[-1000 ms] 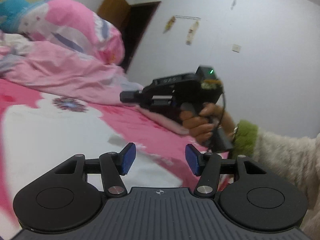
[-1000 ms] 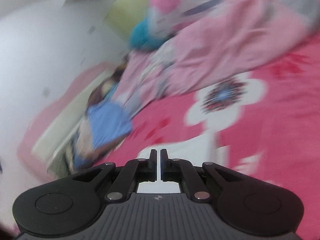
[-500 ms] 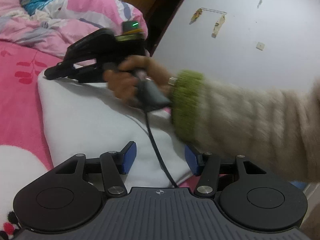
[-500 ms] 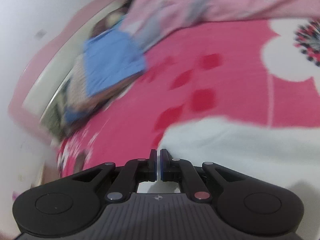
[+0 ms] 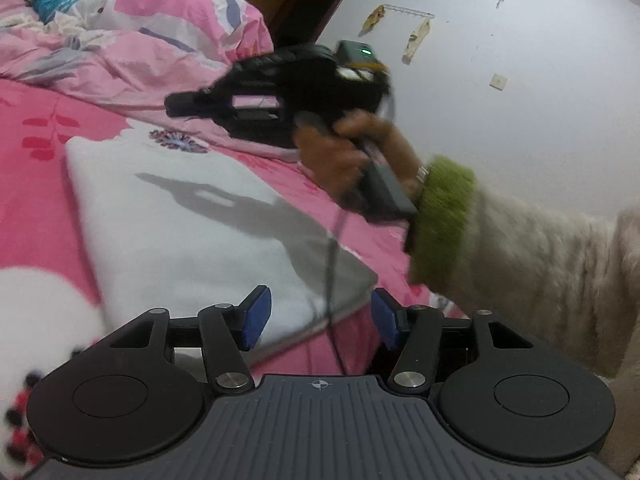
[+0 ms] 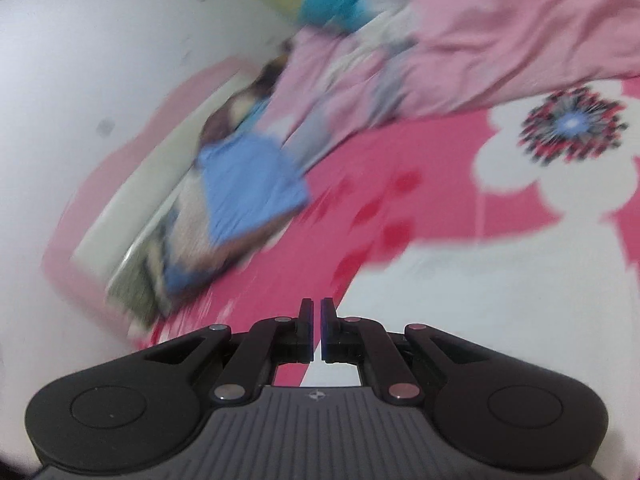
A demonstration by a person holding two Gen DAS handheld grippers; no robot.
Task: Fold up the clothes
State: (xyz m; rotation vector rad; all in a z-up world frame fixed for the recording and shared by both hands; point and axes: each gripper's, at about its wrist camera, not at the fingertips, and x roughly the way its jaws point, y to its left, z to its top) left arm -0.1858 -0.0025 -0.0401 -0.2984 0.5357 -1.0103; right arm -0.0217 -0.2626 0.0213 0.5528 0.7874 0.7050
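1. Our left gripper [image 5: 318, 318] is released, jaws apart above the near corner of the white garment [image 5: 192, 216].
2. Our right gripper [image 6: 317, 326] is clenched, empty, above it.
3. Garment lies flat on the pink bedsheet [image 5: 36, 184]; we judge: grip edges squarely, fold evenly.

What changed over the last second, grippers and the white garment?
The right gripper swept down onto the far edge of the white garment, then lifted clear; it now hovers over it, casting a shadow. Nothing was gripped or released. Unchanged: right jaws shut and empty, left gripper open and empty, garment flat on the pink bedsheet.
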